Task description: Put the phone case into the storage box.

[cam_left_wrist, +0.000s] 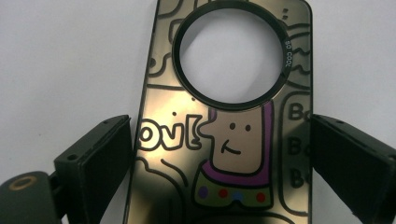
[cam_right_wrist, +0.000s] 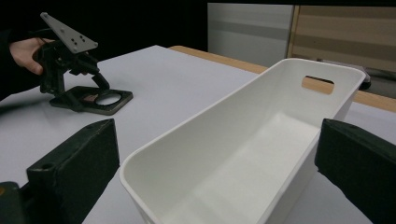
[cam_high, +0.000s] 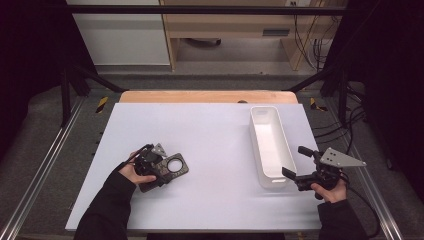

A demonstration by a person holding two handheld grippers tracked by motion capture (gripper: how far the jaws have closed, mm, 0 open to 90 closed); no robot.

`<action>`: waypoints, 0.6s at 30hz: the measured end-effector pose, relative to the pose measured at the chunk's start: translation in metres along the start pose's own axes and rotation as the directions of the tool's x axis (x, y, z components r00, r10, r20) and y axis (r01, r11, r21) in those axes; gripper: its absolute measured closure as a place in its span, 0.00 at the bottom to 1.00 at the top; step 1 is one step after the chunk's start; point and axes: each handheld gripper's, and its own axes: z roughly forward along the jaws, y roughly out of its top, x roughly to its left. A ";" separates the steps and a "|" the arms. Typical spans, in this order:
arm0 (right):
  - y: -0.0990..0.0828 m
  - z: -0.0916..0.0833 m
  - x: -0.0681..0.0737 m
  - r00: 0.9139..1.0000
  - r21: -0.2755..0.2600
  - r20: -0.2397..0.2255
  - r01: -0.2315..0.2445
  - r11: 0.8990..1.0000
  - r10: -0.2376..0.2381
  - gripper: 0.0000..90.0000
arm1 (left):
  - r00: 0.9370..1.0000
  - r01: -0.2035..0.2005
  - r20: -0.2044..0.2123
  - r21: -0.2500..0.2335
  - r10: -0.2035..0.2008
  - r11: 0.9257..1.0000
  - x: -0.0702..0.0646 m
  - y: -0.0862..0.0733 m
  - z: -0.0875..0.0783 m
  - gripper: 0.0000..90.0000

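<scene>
Left gripper (cam_high: 159, 172) over phone case (cam_high: 170, 170), on white table (cam_high: 215, 145) at left. Jaws stand on both long edges of case; whether pads press on it, cannot tell. Right gripper (cam_high: 296, 162) at near end of white bin (cam_high: 270, 145), jaws spread wide, nothing pinched. Bin well apart from case.

White table top (cam_high: 215, 135), grey floor (cam_high: 220, 57), wooden cabinet (cam_high: 230, 25), black frame bars (cam_high: 200, 10)

Lettering on the phone case (cam_left_wrist: 224, 140)
"Ovl" is showing left of its cartoon figure, "Bo" fragments right; tiny ring print stays unreadable.
</scene>
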 end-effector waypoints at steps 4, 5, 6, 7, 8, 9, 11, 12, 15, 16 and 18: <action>0.000 0.000 0.000 1.000 0.001 0.000 -0.001 1.000 0.001 0.00 | 1.000 -0.013 -0.002 0.000 0.013 1.000 0.000 0.000 0.000 0.08; 0.000 0.000 0.000 1.000 0.001 -0.001 0.000 1.000 0.000 0.00 | 1.000 -0.019 -0.003 0.001 0.019 1.000 0.000 0.000 0.000 0.08; 0.000 0.000 0.000 1.000 0.000 -0.001 0.000 1.000 0.000 0.00 | 1.000 -0.022 -0.006 0.002 0.022 1.000 -0.001 0.000 0.000 0.08; 0.000 0.000 0.000 1.000 0.000 -0.001 -0.001 1.000 0.001 0.00 | 1.000 -0.023 -0.007 0.004 0.023 1.000 -0.001 0.000 0.000 0.08; 0.000 0.000 0.000 1.000 0.000 -0.001 0.000 1.000 0.000 0.00 | 1.000 -0.025 -0.007 0.004 0.025 1.000 -0.001 0.000 0.000 0.08; 0.000 0.000 0.000 1.000 0.001 -0.001 0.000 1.000 0.000 0.00 | 1.000 -0.025 -0.006 0.003 0.025 1.000 -0.001 0.000 0.000 0.08; 0.000 0.000 0.000 1.000 0.001 -0.001 0.000 1.000 0.000 0.00 | 1.000 -0.028 -0.005 0.004 0.028 1.000 -0.001 0.000 0.000 0.08; 0.000 0.000 0.000 1.000 0.001 -0.002 0.000 1.000 0.000 0.00 | 1.000 -0.029 -0.003 0.005 0.029 1.000 0.000 0.000 0.000 0.08; 0.000 0.000 0.000 1.000 0.001 -0.001 -0.001 1.000 0.001 0.00 | 0.999 -0.035 0.004 0.008 0.035 0.999 0.000 0.001 0.000 0.09; 0.000 0.000 0.000 1.000 0.001 -0.002 0.002 1.000 -0.002 0.00 | 0.999 -0.036 0.003 0.010 0.036 0.999 0.000 0.001 0.000 0.09; 0.000 0.001 0.000 1.000 0.001 -0.003 0.002 1.000 -0.002 0.00 | 0.999 -0.040 0.004 0.011 0.040 0.999 0.000 0.001 0.001 0.09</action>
